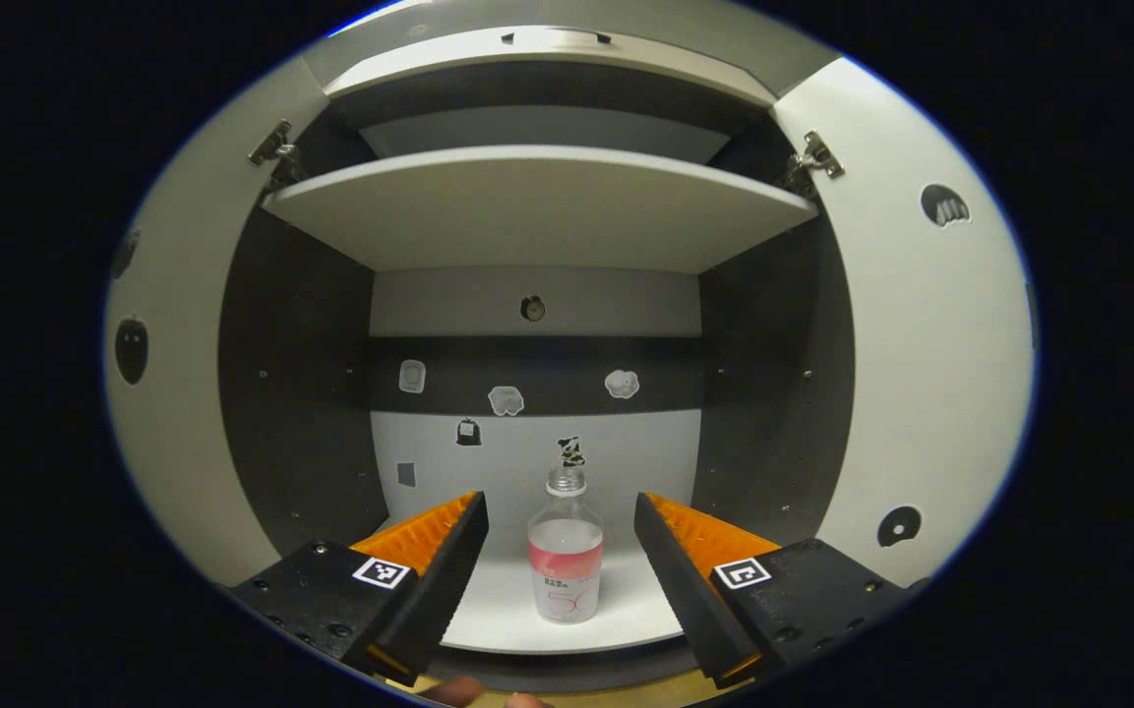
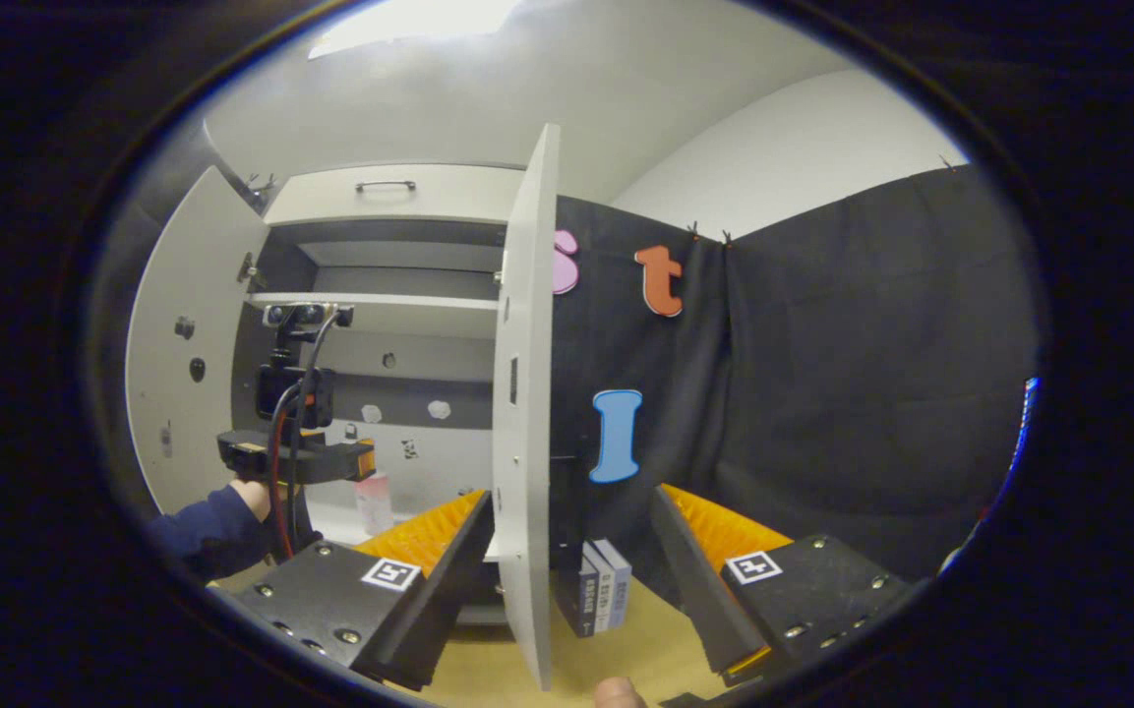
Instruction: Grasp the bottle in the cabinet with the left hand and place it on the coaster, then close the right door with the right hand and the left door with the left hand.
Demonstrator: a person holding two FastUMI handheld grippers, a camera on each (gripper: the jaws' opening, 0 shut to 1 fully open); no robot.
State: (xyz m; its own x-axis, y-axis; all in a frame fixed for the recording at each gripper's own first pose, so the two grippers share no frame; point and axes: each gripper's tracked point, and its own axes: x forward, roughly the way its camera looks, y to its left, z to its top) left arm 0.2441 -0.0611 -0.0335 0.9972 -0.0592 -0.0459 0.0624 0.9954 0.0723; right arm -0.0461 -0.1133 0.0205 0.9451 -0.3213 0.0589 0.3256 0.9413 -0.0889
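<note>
A clear bottle (image 1: pixel 566 556) with a pink label stands upright on the cabinet's bottom shelf (image 1: pixel 517 615). My left gripper (image 1: pixel 560 511) is open just in front of the cabinet, its fingers spread to either side of the bottle and short of it. The left door (image 1: pixel 178 393) and right door (image 1: pixel 930 364) both stand wide open. In the right gripper view, my right gripper (image 2: pixel 568 503) is open with the right door's edge (image 2: pixel 524 413) rising between its fingers. The left gripper (image 2: pixel 296 457), held by a hand in a dark sleeve, is at the cabinet mouth near the bottle (image 2: pixel 373 501).
An upper shelf (image 1: pixel 537 202) spans the cabinet above the bottle. Small stickers dot the back wall and doors. A few books (image 2: pixel 598 587) stand on the wooden table (image 2: pixel 626 639) beside the cabinet, against the black cloth wall.
</note>
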